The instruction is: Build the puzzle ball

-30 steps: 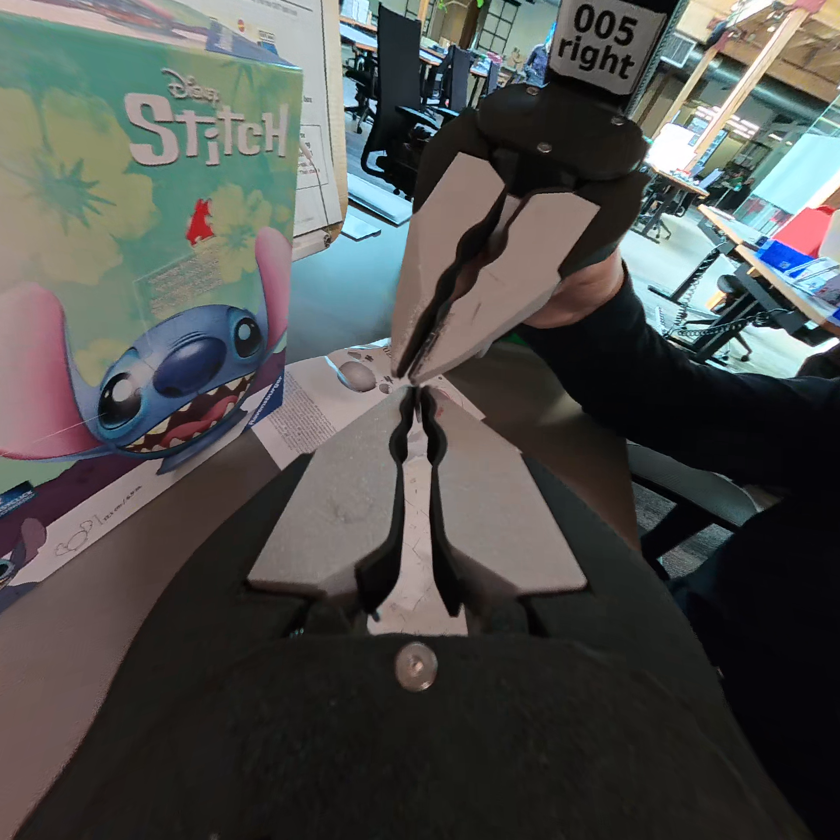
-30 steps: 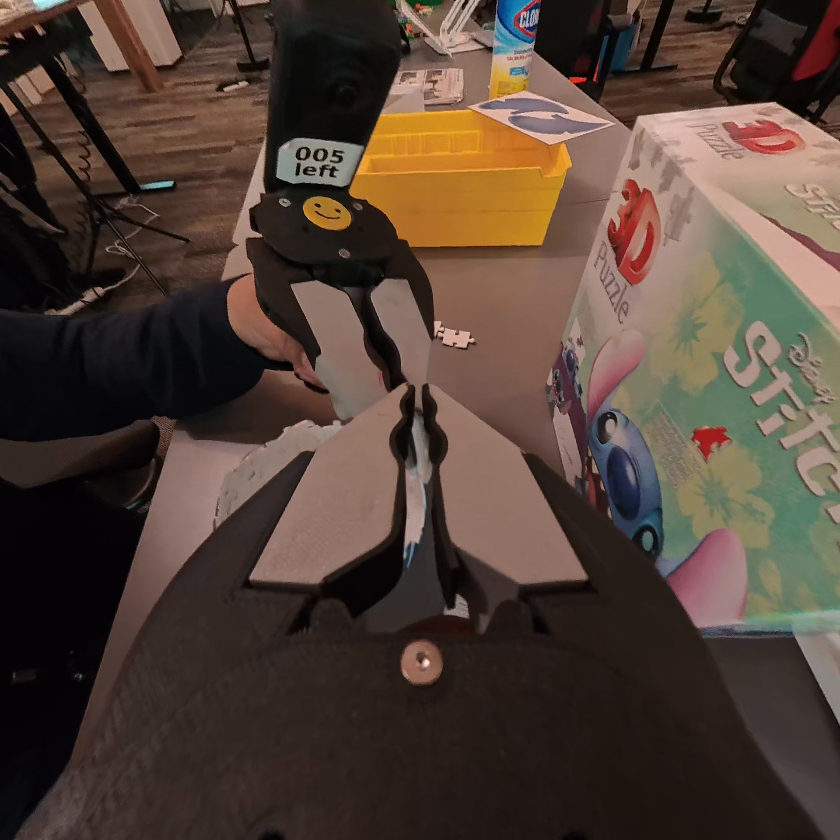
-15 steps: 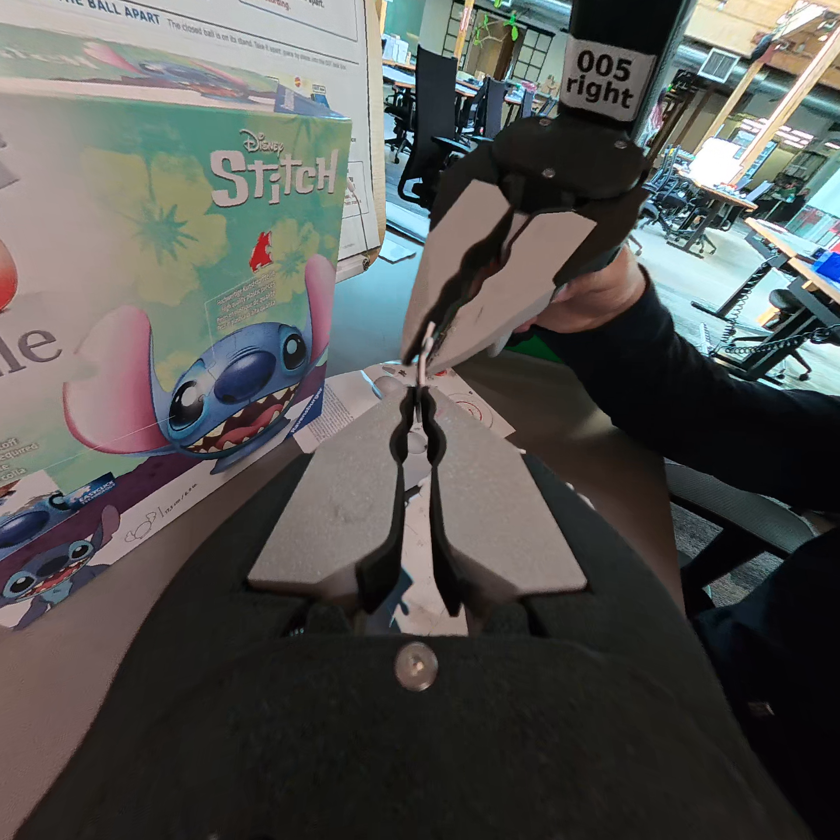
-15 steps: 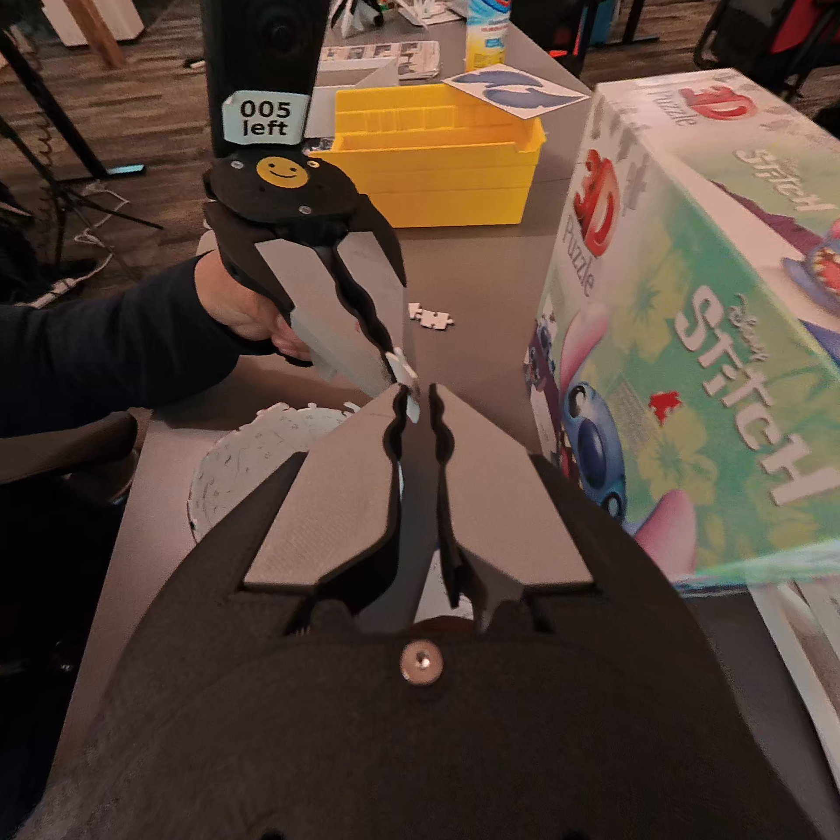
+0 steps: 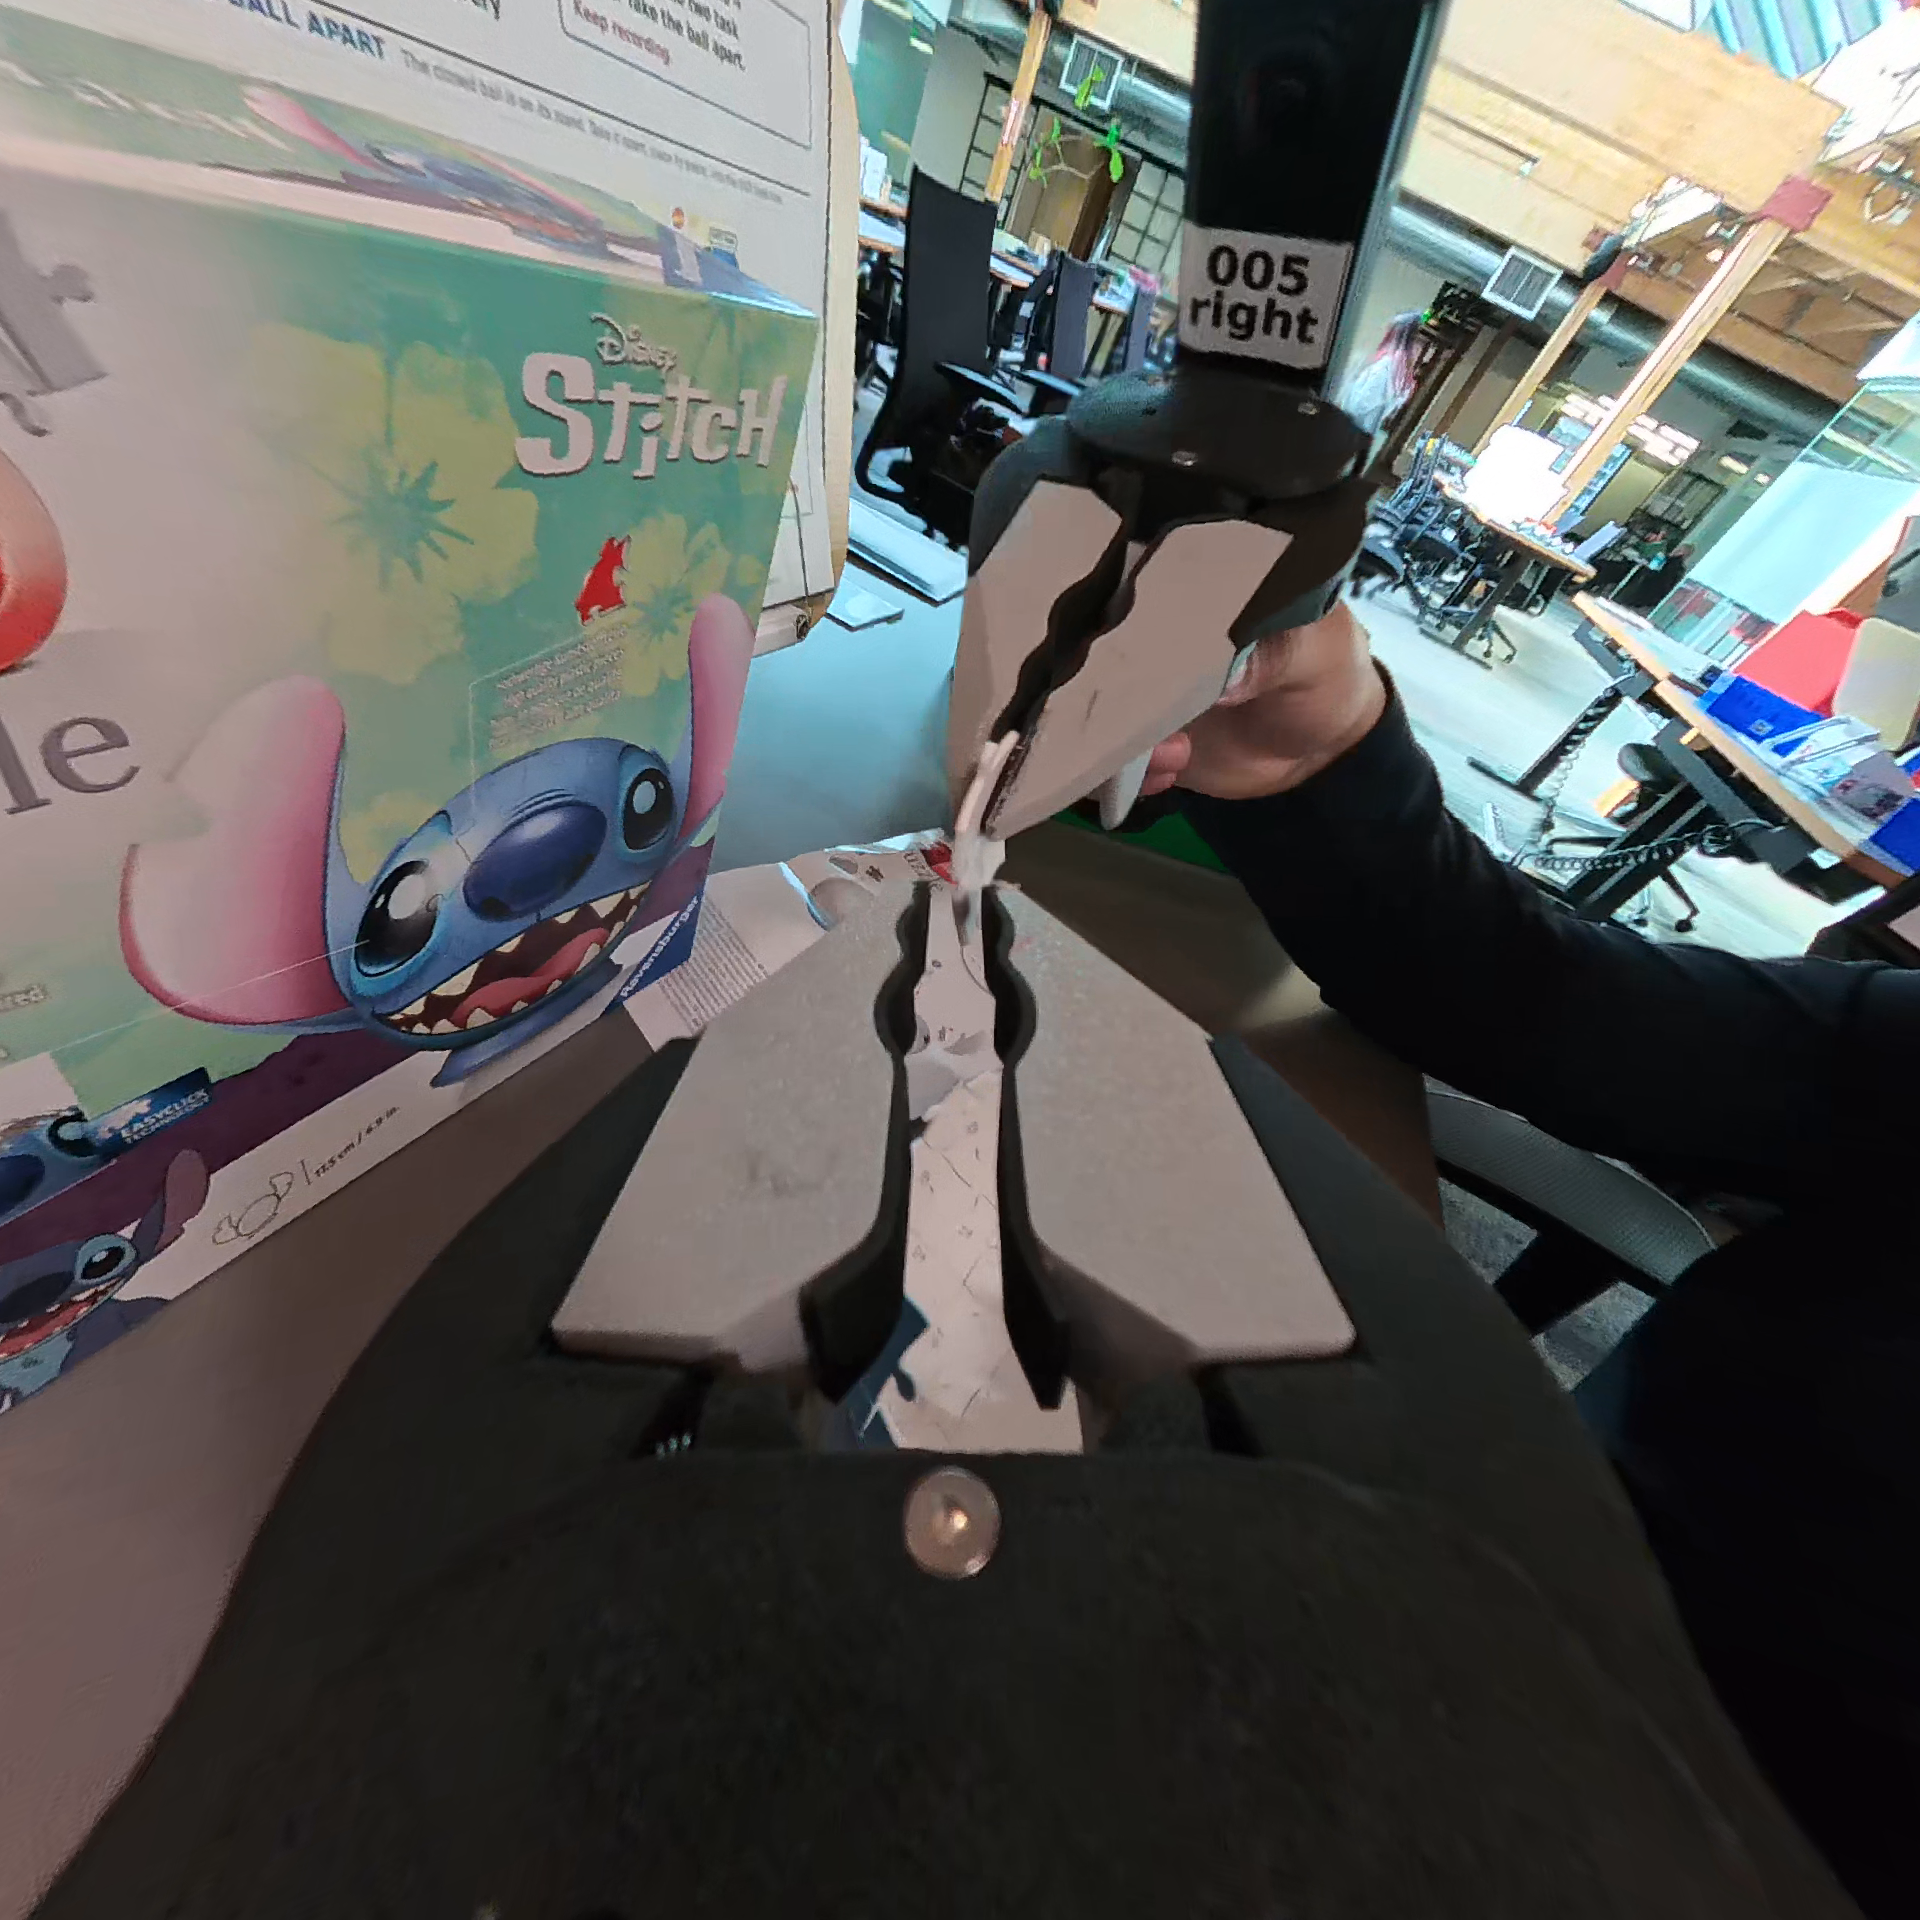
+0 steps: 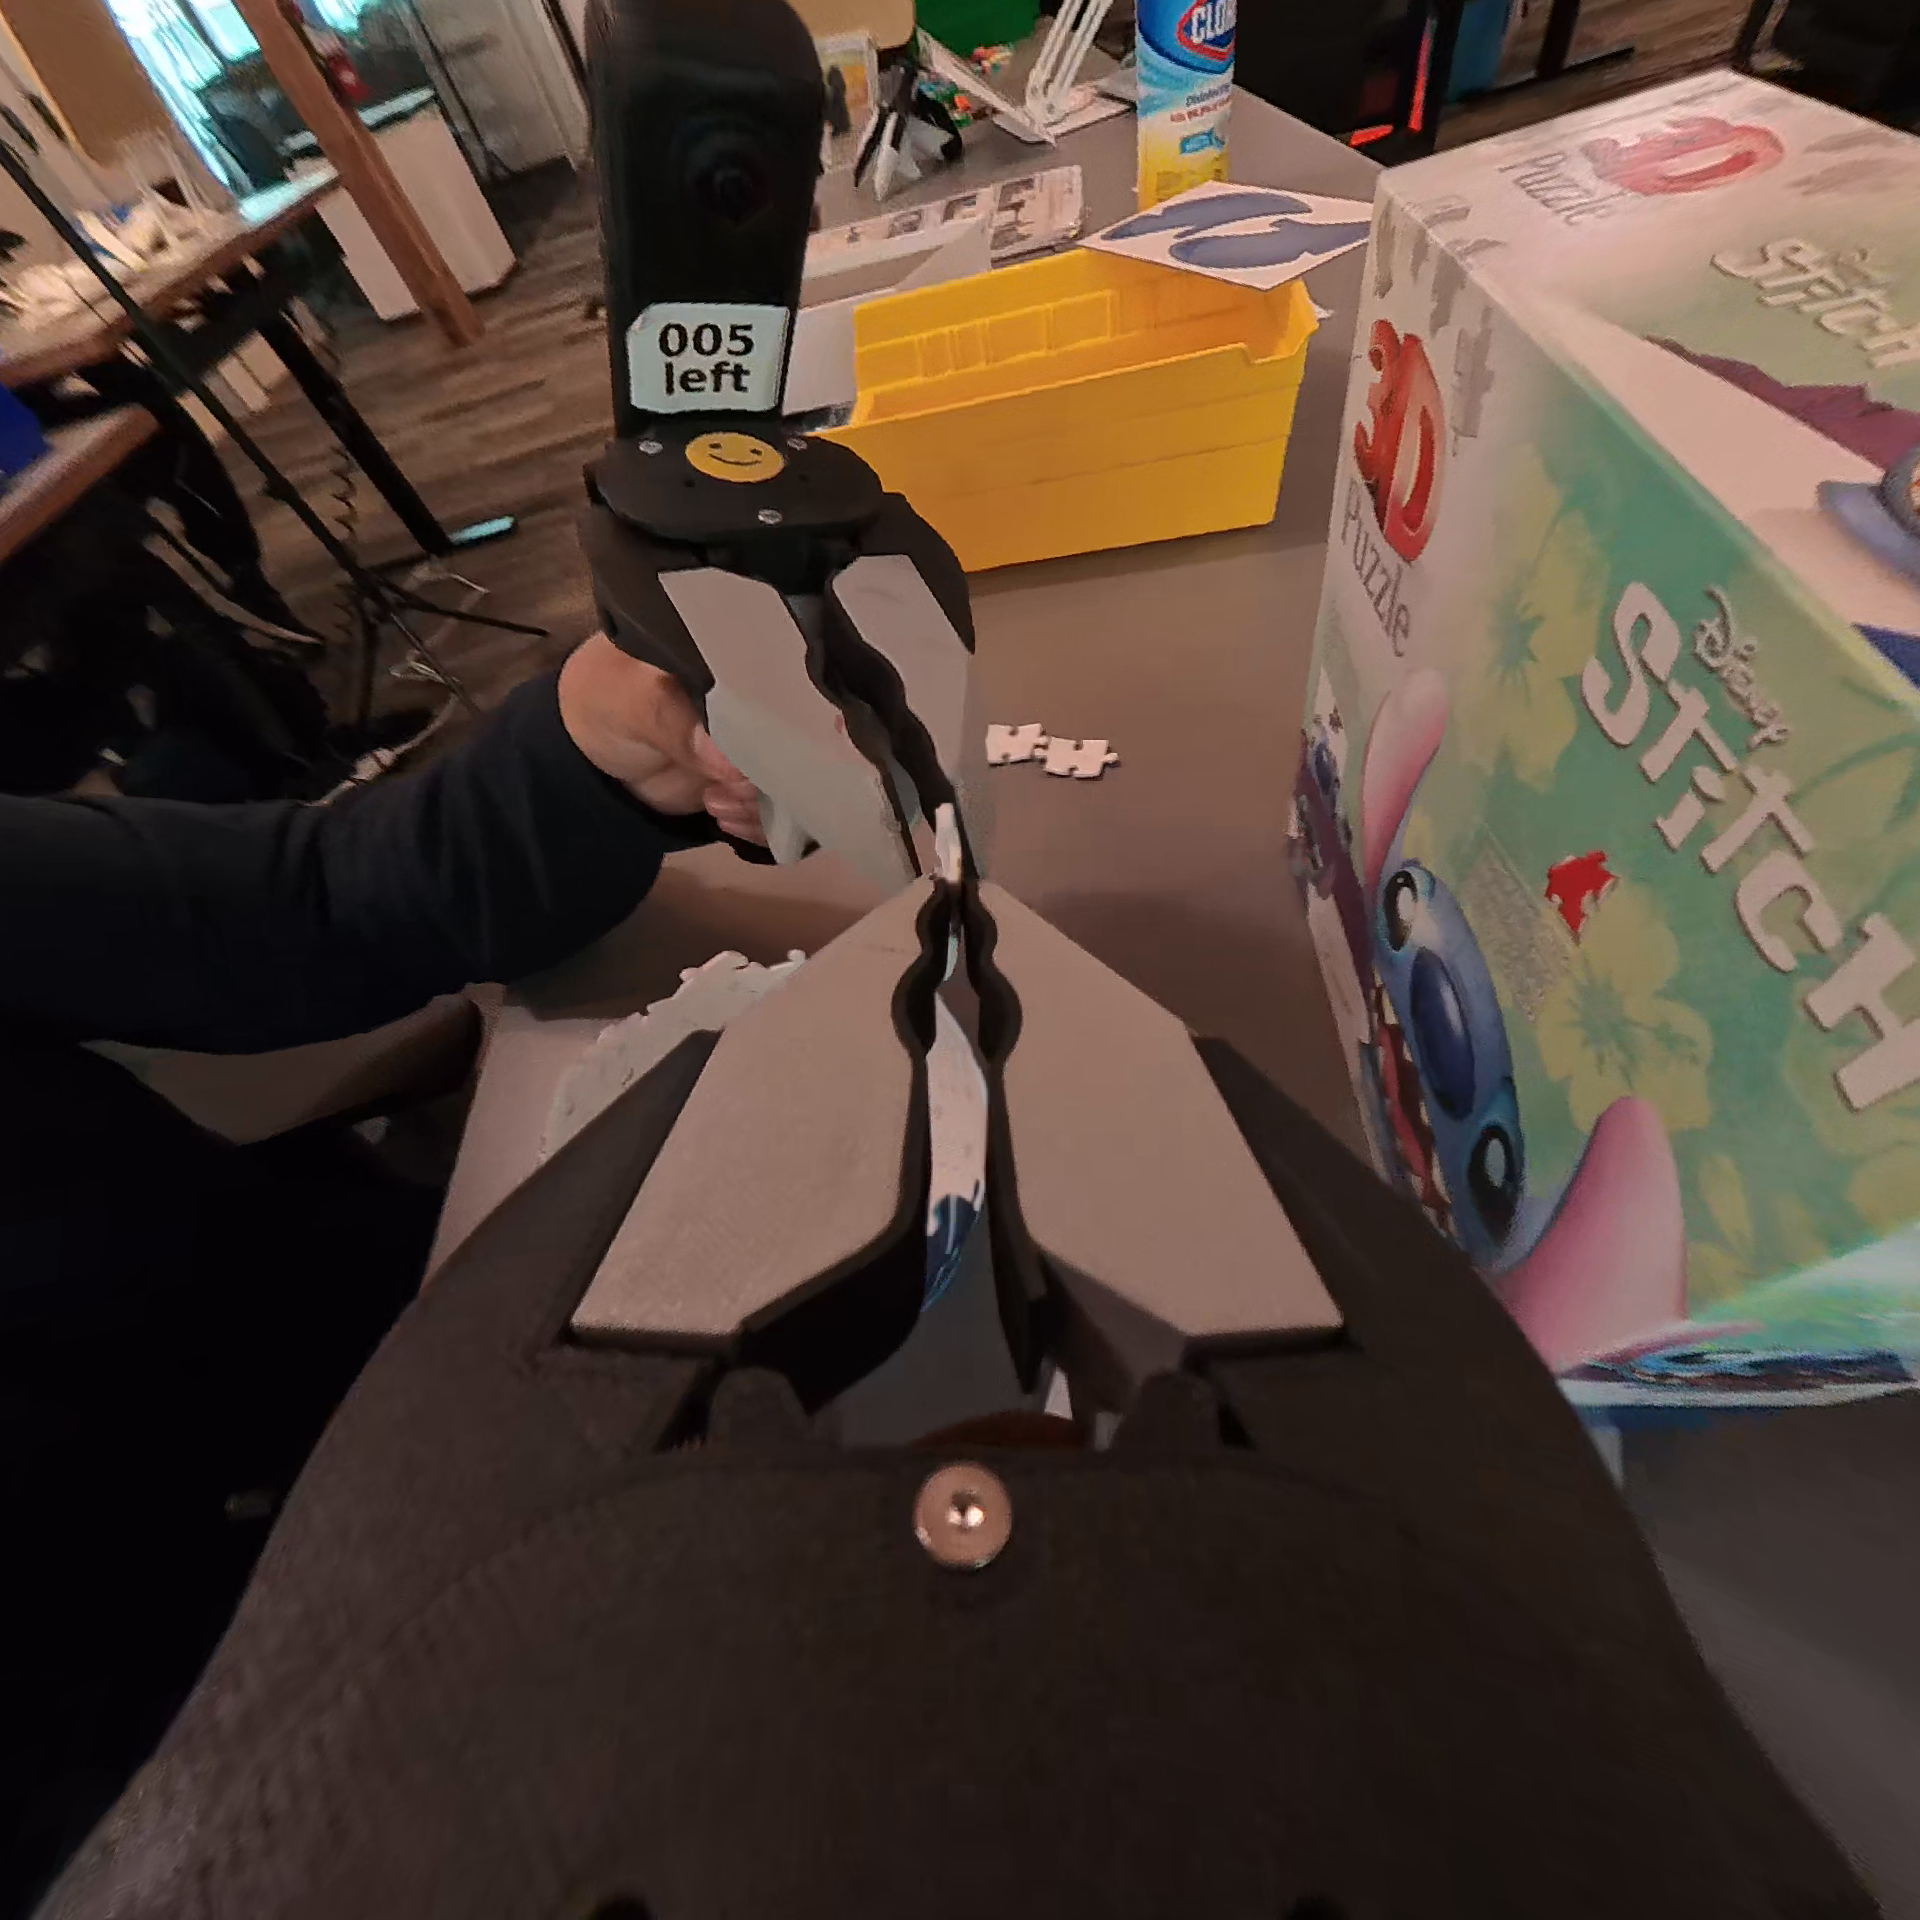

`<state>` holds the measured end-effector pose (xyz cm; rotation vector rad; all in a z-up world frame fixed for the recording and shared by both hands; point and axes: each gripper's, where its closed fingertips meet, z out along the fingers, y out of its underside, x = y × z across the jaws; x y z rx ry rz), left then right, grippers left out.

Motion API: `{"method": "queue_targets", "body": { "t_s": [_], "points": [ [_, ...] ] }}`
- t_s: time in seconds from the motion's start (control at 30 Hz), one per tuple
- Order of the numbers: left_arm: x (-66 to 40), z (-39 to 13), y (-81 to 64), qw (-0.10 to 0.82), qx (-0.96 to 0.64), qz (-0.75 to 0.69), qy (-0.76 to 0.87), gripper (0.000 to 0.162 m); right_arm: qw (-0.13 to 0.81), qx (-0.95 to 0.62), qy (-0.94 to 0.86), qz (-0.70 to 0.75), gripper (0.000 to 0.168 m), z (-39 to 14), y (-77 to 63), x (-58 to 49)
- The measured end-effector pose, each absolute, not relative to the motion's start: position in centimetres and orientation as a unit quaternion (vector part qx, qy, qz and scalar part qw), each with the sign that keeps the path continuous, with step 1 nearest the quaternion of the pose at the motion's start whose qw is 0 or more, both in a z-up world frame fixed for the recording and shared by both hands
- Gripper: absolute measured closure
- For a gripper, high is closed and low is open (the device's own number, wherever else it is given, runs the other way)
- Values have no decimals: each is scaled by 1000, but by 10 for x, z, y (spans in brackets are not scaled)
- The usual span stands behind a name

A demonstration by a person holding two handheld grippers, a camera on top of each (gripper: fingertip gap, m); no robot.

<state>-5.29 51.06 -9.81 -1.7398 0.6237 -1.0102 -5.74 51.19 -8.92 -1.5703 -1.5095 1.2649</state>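
Note:
My left gripper (image 5: 956,904) is shut on a white curved puzzle piece (image 5: 954,1195) that runs along the gap between its fingers. My right gripper (image 6: 951,899) is shut on a white and blue curved puzzle piece (image 6: 951,1101). The two grippers point at each other, tip to tip, above the grey table (image 6: 1143,665). In the left wrist view the right gripper (image 5: 987,810) holds its white piece (image 5: 979,790) against my tips. In the right wrist view the left gripper (image 6: 935,842) shows its piece's end (image 6: 945,831) touching mine. A white domed ball part (image 6: 665,1029) lies on the table below.
The tall puzzle box (image 6: 1610,727) stands close on the right, and on the left in the left wrist view (image 5: 416,623). A yellow bin (image 6: 1081,416), a bottle (image 6: 1184,94) and a blue printed sheet (image 6: 1236,234) stand behind. Two joined loose pieces (image 6: 1049,748) lie on the table. A paper leaflet (image 5: 748,935) lies by the box. My left and right fingertips are right by each other.
Both grippers have stayed tip to tip while turning a little. The white ends of the two pieces now stick out more and touch each other.

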Motion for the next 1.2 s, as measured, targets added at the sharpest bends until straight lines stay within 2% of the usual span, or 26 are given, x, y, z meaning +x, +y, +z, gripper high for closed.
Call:
{"method": "queue_targets", "body": {
  "t_s": [0.3,0.43,0.67,0.87,1.07,1.2],
  "points": [
    [-58,-102,510,506,-734,-354,284,162,328,-594,-585,443,167,-91,514,-57],
    [-100,-102,524,525,-756,-302,248,162,351,-596,-590,415,156,-88,518,-55],
    [-205,-135,533,484,-815,-292,125,162,370,-591,-595,400,154,-81,519,-52],
    [-277,-192,542,426,-871,-243,21,162,376,-593,-593,394,153,-80,523,-49],
    [-293,-215,547,397,-885,-243,-23,140,380,-592,-595,387,152,-78,523,-48],
    [-298,-205,549,422,-876,-233,-30,138,394,-591,-598,371,151,-73,524,-43]
  ]
}}
